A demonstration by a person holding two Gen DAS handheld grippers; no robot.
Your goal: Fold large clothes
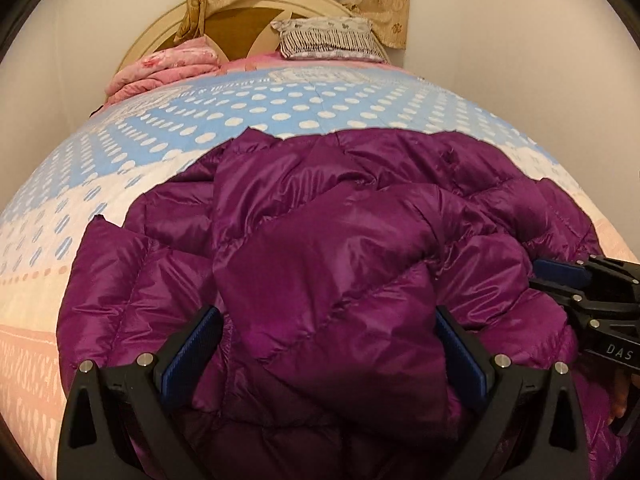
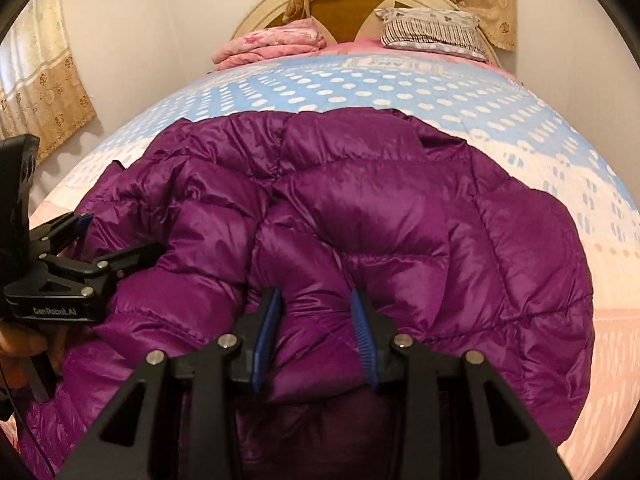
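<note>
The purple down jacket's (image 1: 328, 264) near hem runs off both views' bottom edges.

Black left gripper (image 1: 328, 344), right gripper (image 2: 316, 332): blue ribbed jaws, silver screws, "GenRobot.AI" lettering.

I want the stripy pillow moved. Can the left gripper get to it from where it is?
Probably not yet. The left gripper sits open around a fold of the purple puffer jacket at the near end of the bed, and the striped pillow lies far off by the headboard.
</note>
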